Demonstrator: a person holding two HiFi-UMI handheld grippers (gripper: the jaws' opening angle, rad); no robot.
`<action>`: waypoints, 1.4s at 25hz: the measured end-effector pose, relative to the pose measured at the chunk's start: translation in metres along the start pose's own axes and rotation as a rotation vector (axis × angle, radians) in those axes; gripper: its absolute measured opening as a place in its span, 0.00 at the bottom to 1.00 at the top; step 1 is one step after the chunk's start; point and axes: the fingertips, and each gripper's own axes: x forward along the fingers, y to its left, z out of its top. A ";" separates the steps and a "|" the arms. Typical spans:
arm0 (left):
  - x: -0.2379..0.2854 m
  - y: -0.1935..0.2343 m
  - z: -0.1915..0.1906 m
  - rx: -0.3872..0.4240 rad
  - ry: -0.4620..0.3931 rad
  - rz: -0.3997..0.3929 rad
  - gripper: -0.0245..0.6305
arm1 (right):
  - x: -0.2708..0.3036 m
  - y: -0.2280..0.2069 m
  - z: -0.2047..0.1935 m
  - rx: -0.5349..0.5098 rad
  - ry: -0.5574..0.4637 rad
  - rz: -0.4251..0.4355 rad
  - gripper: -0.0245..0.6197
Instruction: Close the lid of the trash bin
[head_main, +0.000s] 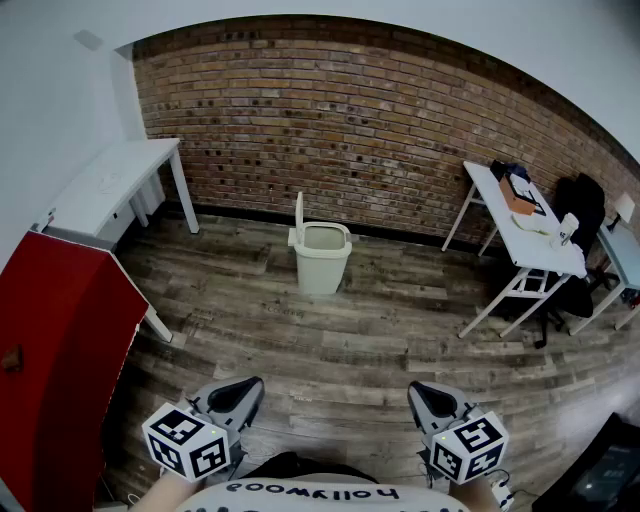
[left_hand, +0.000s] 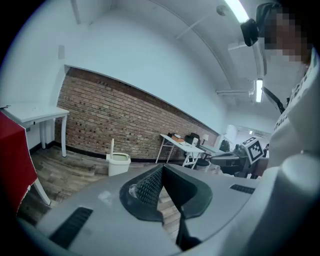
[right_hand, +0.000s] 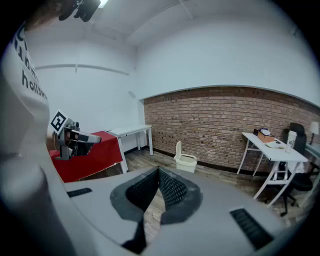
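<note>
A pale trash bin (head_main: 322, 258) stands on the wood floor near the brick wall, far ahead of me. Its lid (head_main: 299, 215) stands upright at the bin's left rim, so the bin is open. The left gripper view shows the bin (left_hand: 119, 164) small and distant, and so does the right gripper view (right_hand: 187, 162). My left gripper (head_main: 240, 392) and right gripper (head_main: 430, 397) are held low and close to my body, far from the bin. Both are shut, with jaw tips meeting and nothing between them (left_hand: 161, 169) (right_hand: 158, 171).
A white table (head_main: 110, 180) stands at the back left, with a red panel (head_main: 60, 350) close on my left. A white desk (head_main: 525, 225) carrying several items and a black chair (head_main: 580, 210) are at the right. Wood floor lies between me and the bin.
</note>
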 end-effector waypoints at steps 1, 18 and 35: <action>0.000 0.003 -0.001 0.000 -0.002 0.004 0.05 | 0.002 0.001 -0.001 -0.005 0.001 0.000 0.05; -0.009 0.047 0.001 -0.064 -0.028 0.008 0.05 | 0.046 0.027 0.005 0.039 0.007 0.044 0.05; 0.074 0.092 0.004 -0.050 0.019 -0.077 0.05 | 0.146 -0.013 -0.012 0.154 0.074 0.120 0.05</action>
